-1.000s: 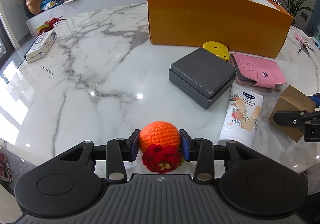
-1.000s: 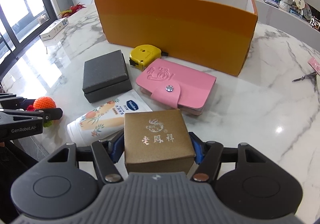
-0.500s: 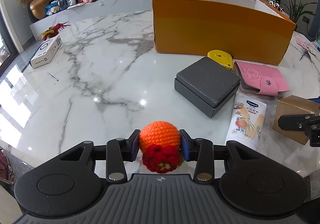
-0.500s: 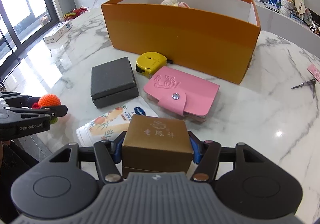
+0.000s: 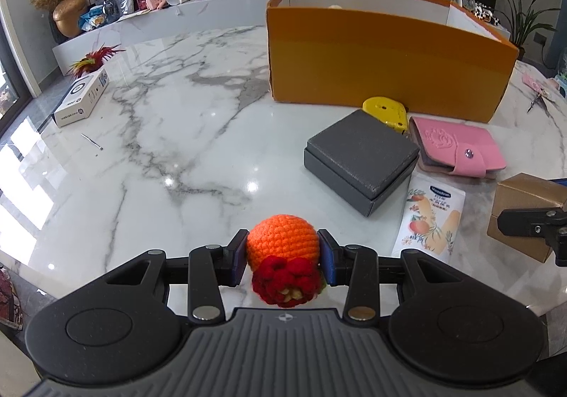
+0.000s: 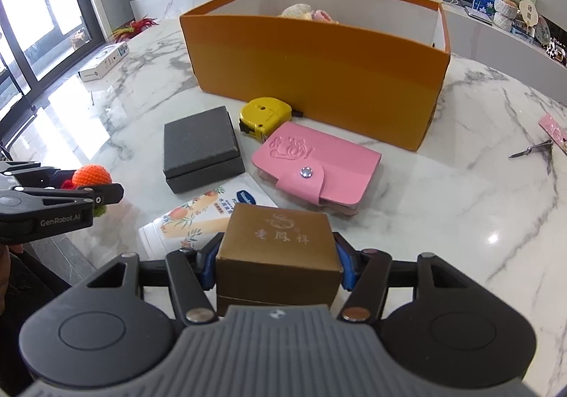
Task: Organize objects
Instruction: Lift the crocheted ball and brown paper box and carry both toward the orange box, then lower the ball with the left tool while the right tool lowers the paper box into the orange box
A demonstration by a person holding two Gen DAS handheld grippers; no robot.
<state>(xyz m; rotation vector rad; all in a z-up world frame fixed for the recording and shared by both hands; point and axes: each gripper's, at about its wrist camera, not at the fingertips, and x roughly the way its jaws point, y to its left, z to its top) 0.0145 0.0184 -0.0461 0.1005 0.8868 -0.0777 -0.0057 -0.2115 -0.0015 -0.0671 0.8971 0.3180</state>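
Observation:
My left gripper [image 5: 282,257] is shut on an orange crochet ball [image 5: 281,242] with a red knitted flower, held just above the marble table's [image 5: 170,134] near edge. My right gripper [image 6: 277,267] is shut on a gold gift box [image 6: 280,234], its blue pads pressing both sides. The ball [image 6: 93,175] and gold box [image 5: 524,195] also show from the opposite wrist views. A tall orange box [image 6: 319,71] stands open at the back with soft toys inside. In front of it lie a grey box [image 6: 202,145], yellow tape measure [image 6: 264,115], pink card wallet [image 6: 319,163] and hand cream tube [image 6: 198,216].
A white carton [image 5: 81,97] and a small metal pin [image 5: 92,141] lie at the far left, next to red feathers [image 5: 94,60]. Small metal clippers [image 6: 531,150] and a pink item [image 6: 553,129] lie at the right. The table's rim runs close under both grippers.
The right jaws closed a little tighter on the gold box, which now sits lower in its view. The left gripper keeps its grip on the ball and has barely shifted.

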